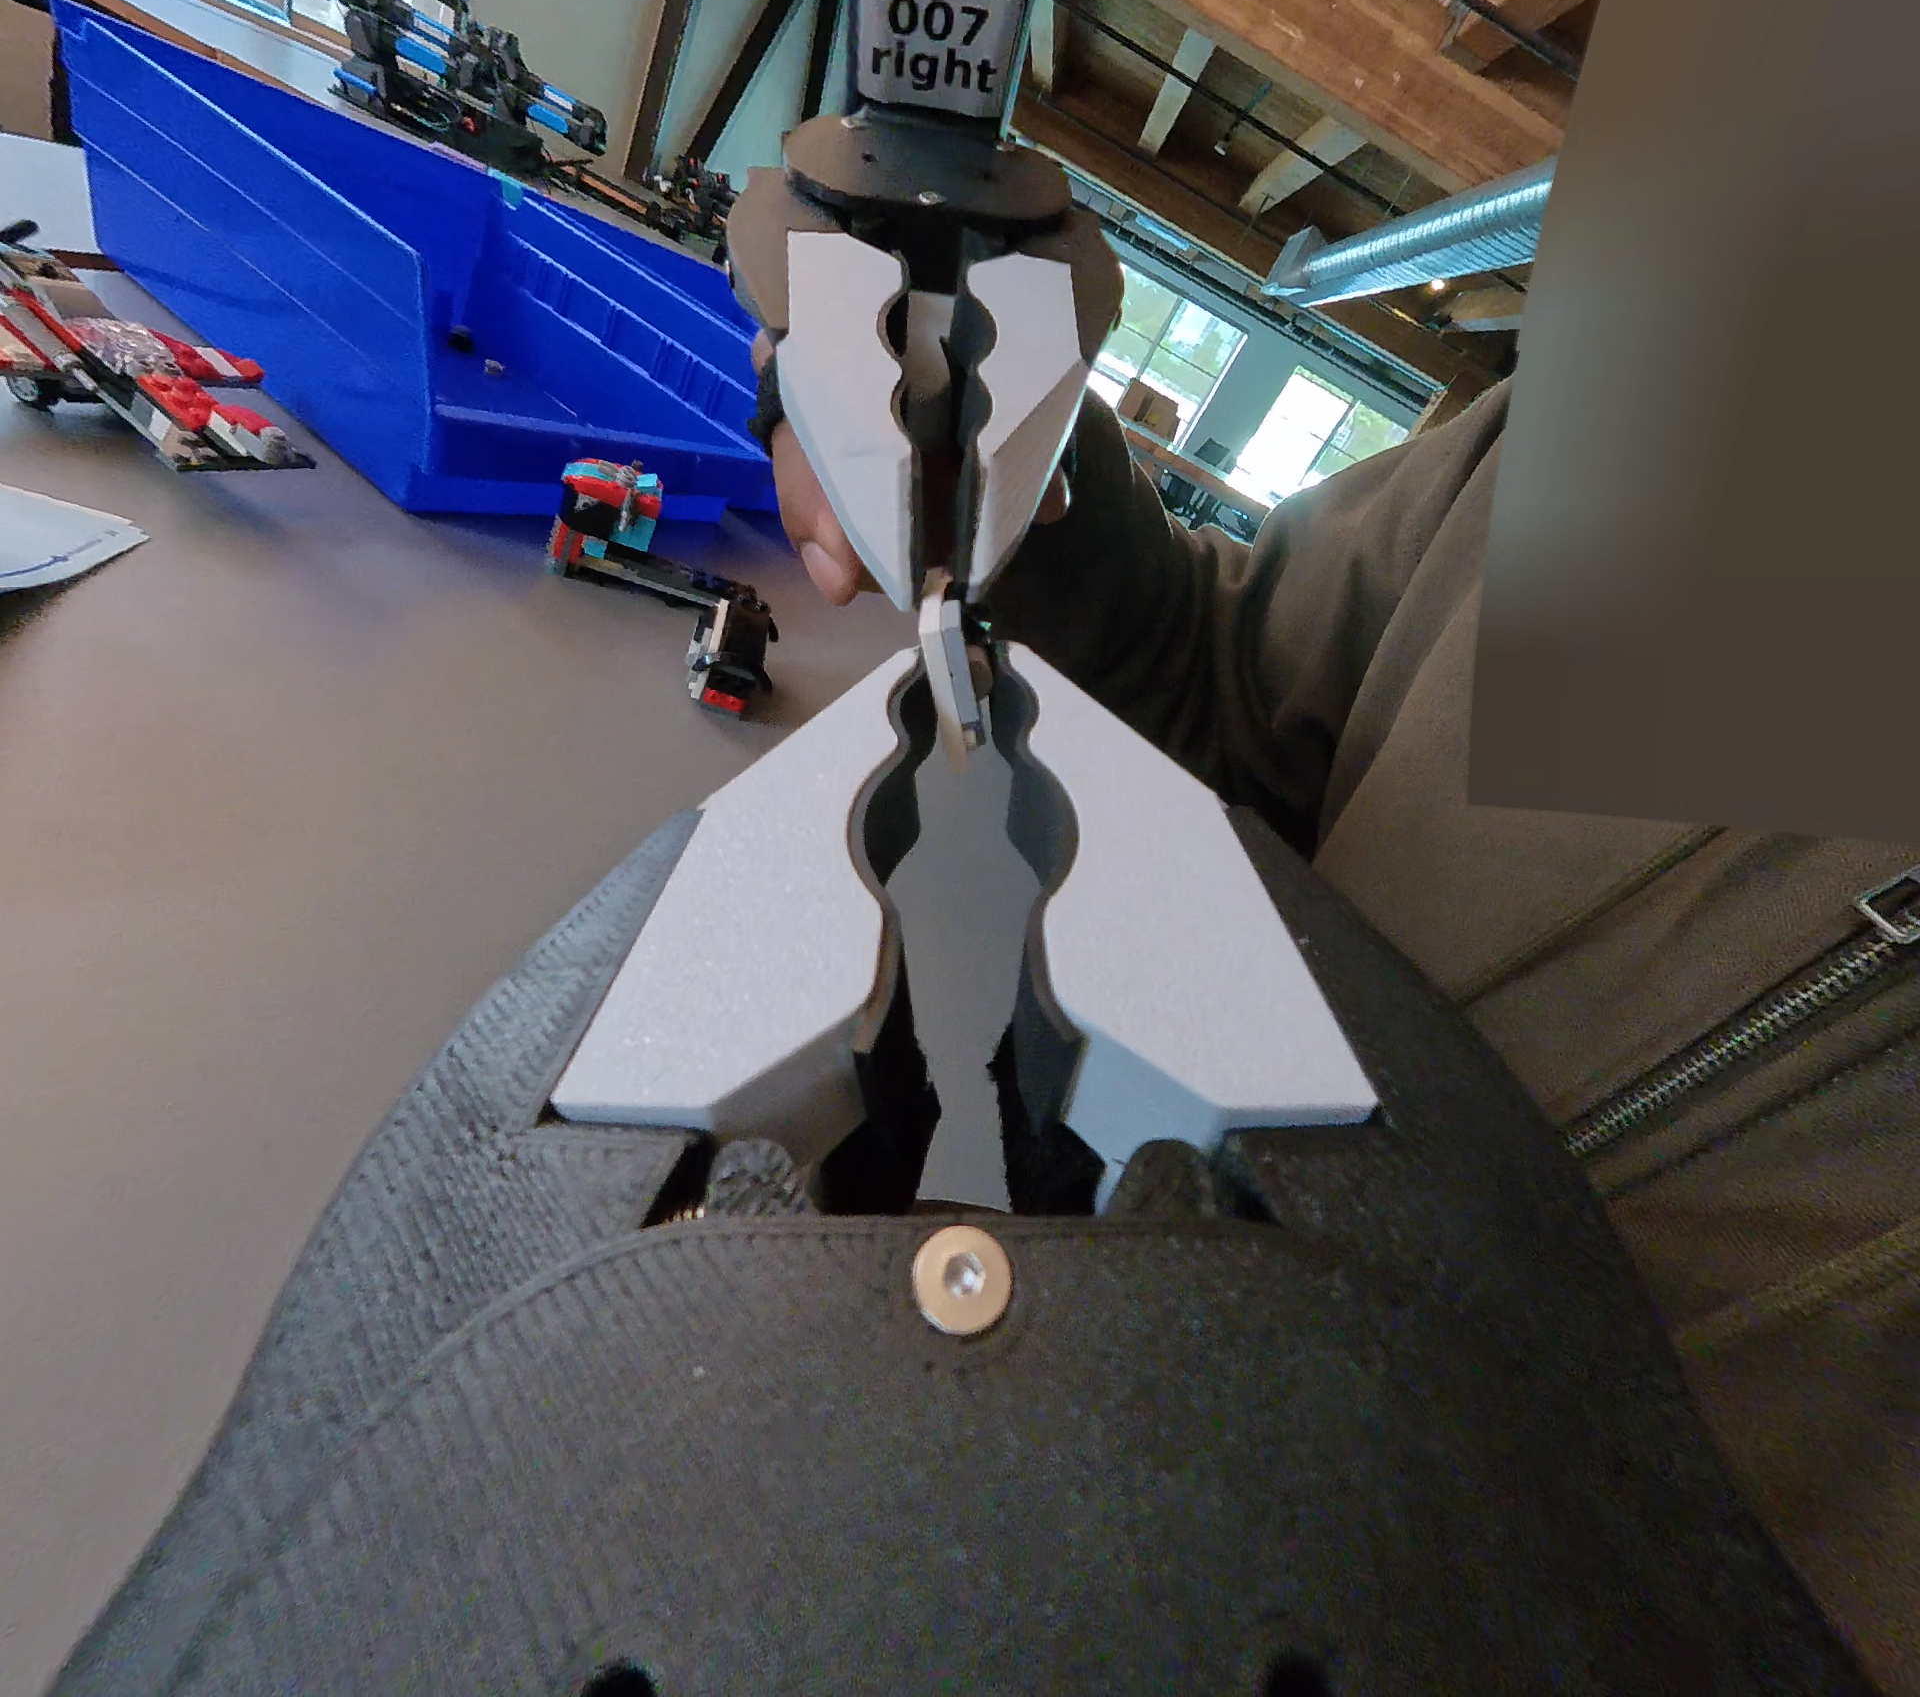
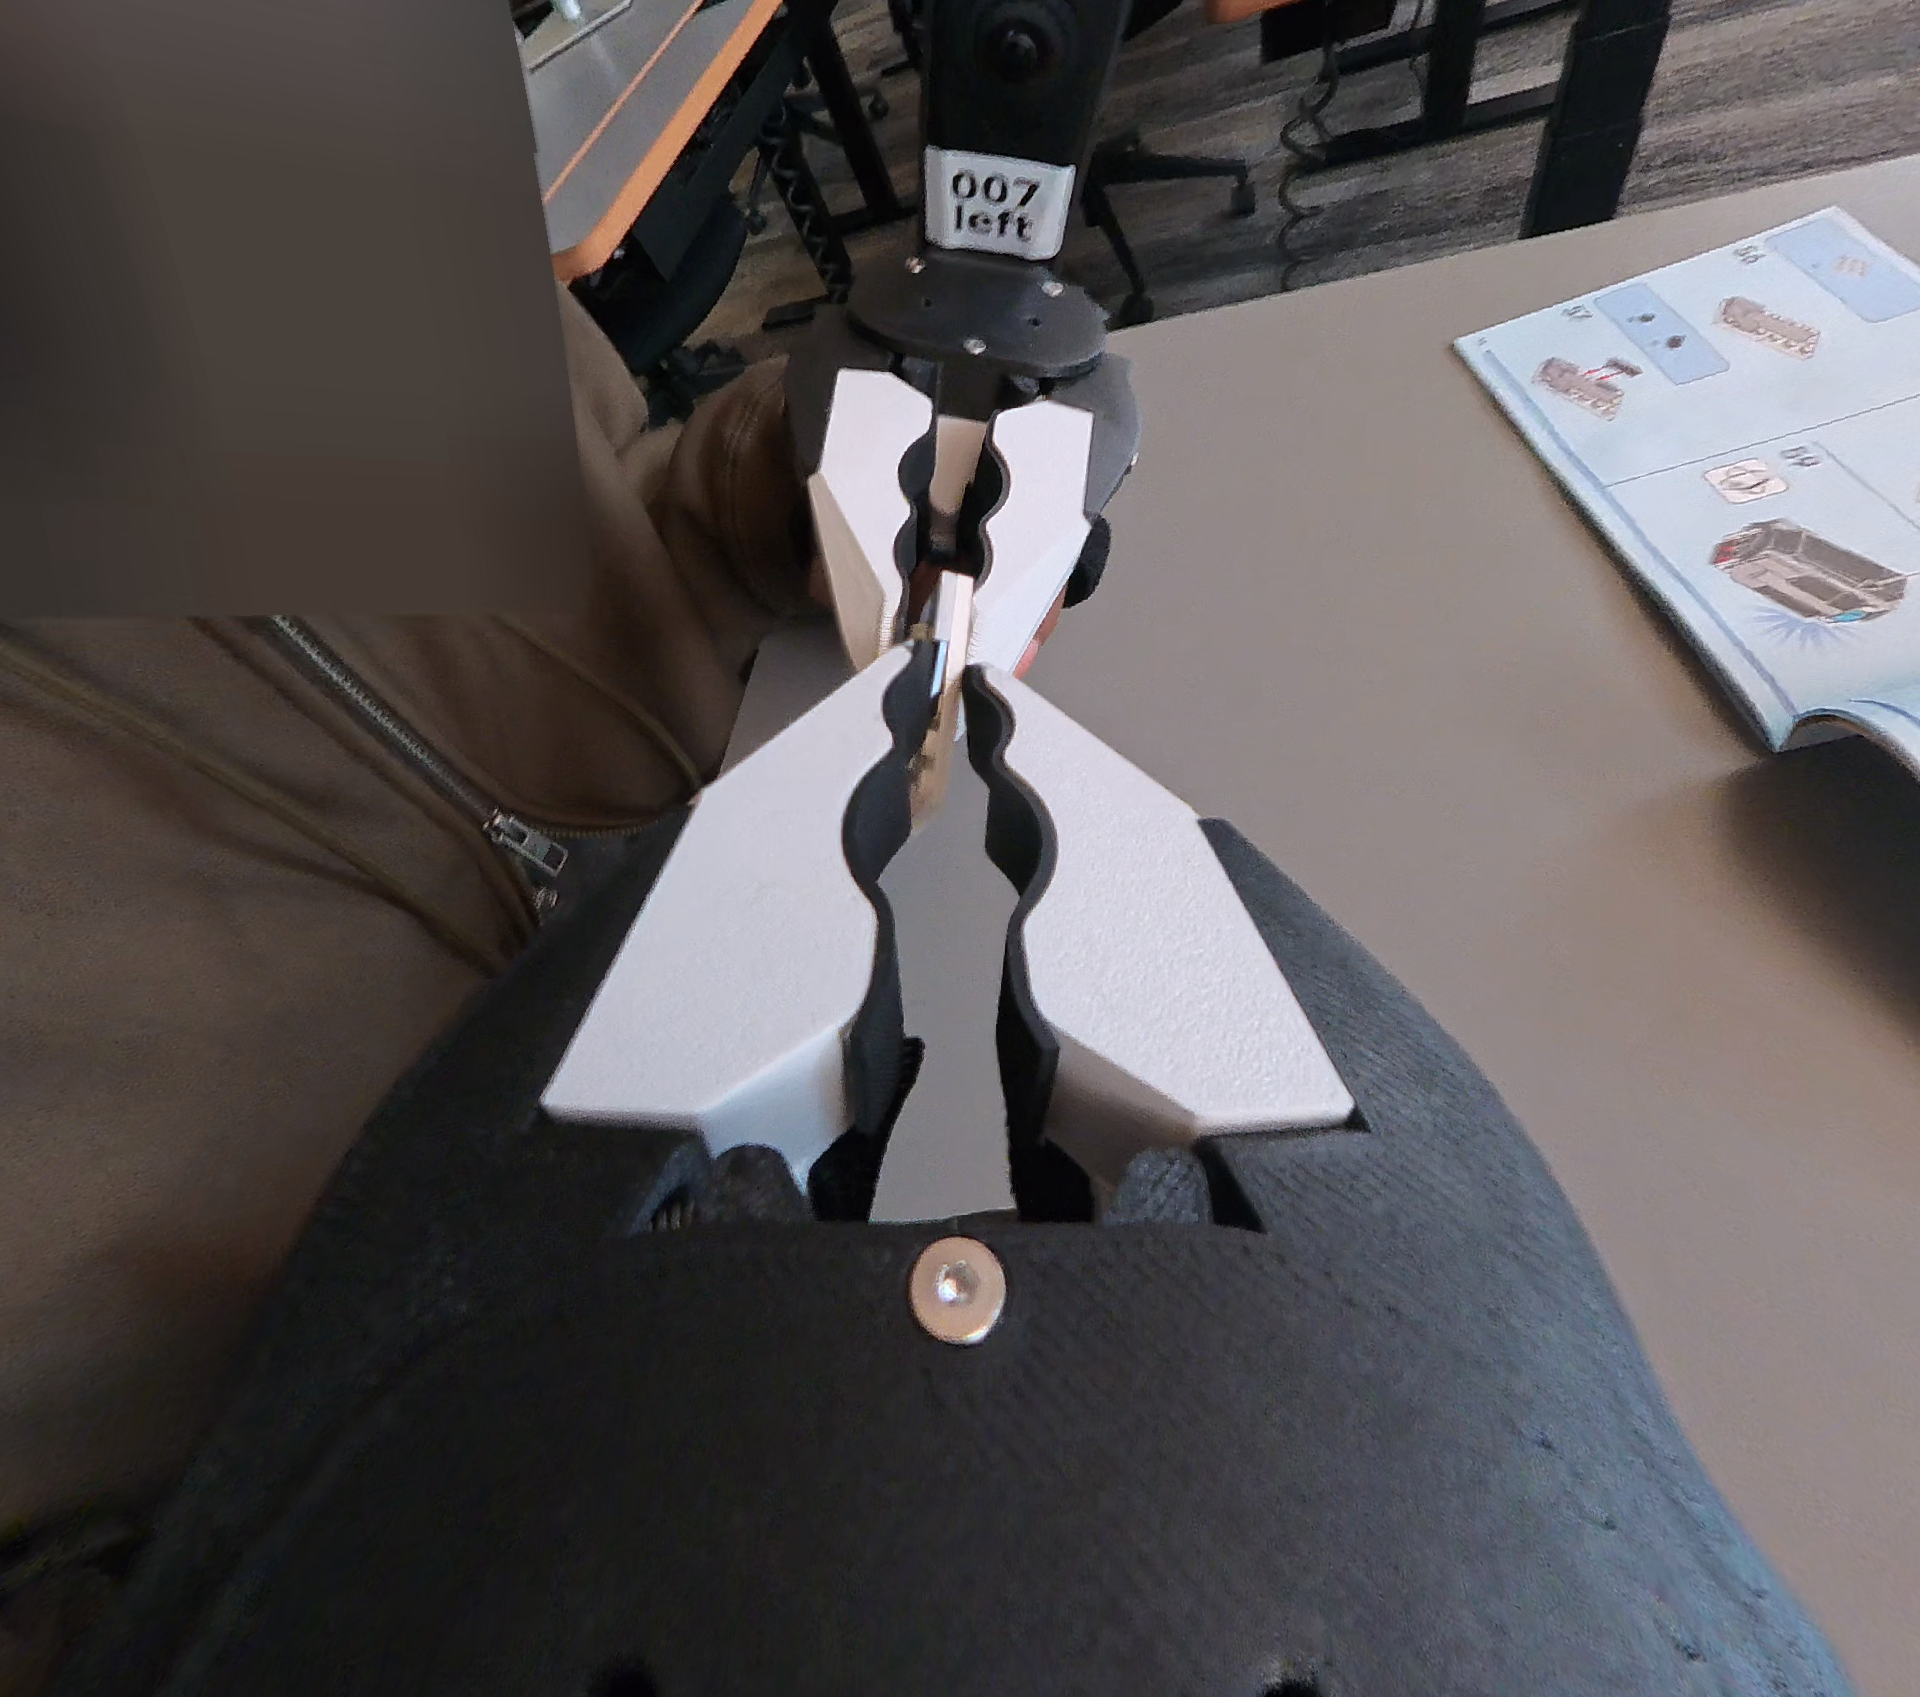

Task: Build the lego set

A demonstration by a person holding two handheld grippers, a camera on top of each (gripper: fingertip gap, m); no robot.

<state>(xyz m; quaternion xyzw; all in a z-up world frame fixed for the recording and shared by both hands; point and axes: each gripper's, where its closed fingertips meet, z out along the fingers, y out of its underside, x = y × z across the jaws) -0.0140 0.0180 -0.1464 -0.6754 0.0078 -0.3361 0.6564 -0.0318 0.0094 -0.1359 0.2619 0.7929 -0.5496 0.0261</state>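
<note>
Both tongs, left [image 1: 951, 681] and right [image 2: 940, 691], meet tip to tip above the counter [image 1: 312, 816], each nearly closed, pinching one small white-and-grey brick piece [image 1: 951, 676].

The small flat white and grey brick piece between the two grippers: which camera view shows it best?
The left wrist view: there the flat white and grey brick piece shows both layers clearly between the fingertips. In the right wrist view the same piece appears mostly edge-on and blurred.

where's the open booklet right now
In the right wrist view, the open booklet lies on the grey table at the far right, right of both claws.
</note>
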